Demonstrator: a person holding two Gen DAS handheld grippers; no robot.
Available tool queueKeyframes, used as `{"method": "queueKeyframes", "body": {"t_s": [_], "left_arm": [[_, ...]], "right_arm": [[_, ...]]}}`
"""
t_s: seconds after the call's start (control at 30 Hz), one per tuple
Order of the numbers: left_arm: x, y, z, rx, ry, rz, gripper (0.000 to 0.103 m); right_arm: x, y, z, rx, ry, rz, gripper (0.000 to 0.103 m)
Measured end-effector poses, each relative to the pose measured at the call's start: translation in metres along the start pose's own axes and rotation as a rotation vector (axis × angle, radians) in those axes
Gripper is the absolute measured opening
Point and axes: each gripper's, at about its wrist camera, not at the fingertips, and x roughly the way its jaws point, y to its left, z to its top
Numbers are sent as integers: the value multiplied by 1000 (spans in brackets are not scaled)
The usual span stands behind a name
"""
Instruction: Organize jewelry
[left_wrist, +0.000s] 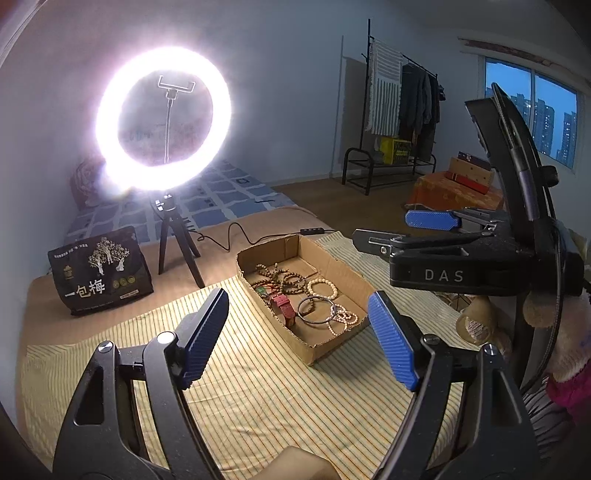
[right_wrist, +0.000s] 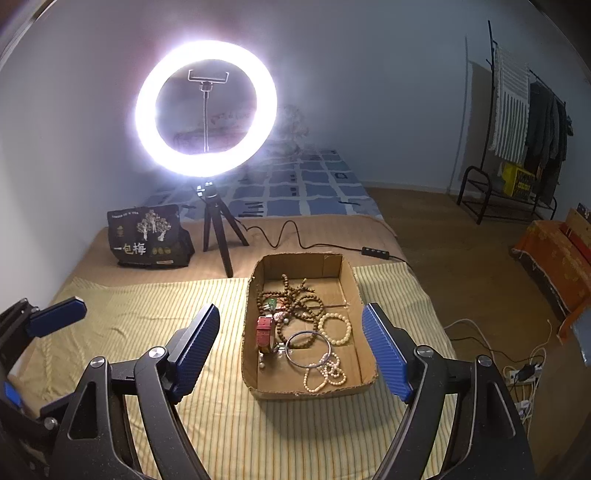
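Right wrist view: my right gripper (right_wrist: 290, 347) hangs above the yellow-green striped cloth (right_wrist: 155, 314), jaws spread wide, nothing between the blue ribbed pads. Left wrist view: my left gripper (left_wrist: 295, 332) likewise, wide apart and empty.

Task object: shallow brown cardboard tray (right_wrist: 255, 354), on the cloth toward its right edge, just ahead of both grippers. All the jewelry lies inside it: dark wooden bead strands (right_wrist: 295, 299) tangled at the middle and far end, red strap watch (right_wrist: 265, 332) against the left wall, cream bead bracelet (right_wrist: 335, 328) near the right wall, thin metal bangle (right_wrist: 308, 349), pale pearl-like strand (right_wrist: 328, 373) at the near end. Bangle overlaps the pearl strand; the wooden strands overlap each other.

Step, my judgement: between picks. Nothing lies on the cloth outside the tray, so either the gathering is finished or the sorting has not begun; I cannot tell which.

Next move: if a piece is to be lifted, the cream bracelet looks freest. Come down into the tray and close on a single strand without snagging its neighbours.

Views compared: the left wrist view shows my right gripper (left_wrist: 432, 221) side-on past the tray's far right corner, plus a window and a sleeve. The right wrist view looks more squarely into the tray, and shows floor cables. Lit ring lamp on a black tripod (right_wrist: 207, 107) and a black printed bag (right_wrist: 147, 236) appear in both.
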Motion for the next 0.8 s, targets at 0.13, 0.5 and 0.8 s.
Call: {"method": "queueKeyframes", "body": {"t_s": [0.13, 0.5, 0.8], "left_arm": [[-8, -1, -1, 10, -19, 12, 92], [-31, -4, -2, 11, -57, 45, 102], [-32, -6, -4, 15, -51, 60, 102]], "right_arm": [[-6, 3, -3, -11, -13, -12, 80], [-20, 4, -5, -17, -48, -49, 80], [-24, 1, -9, -10, -58, -62, 80]]}}
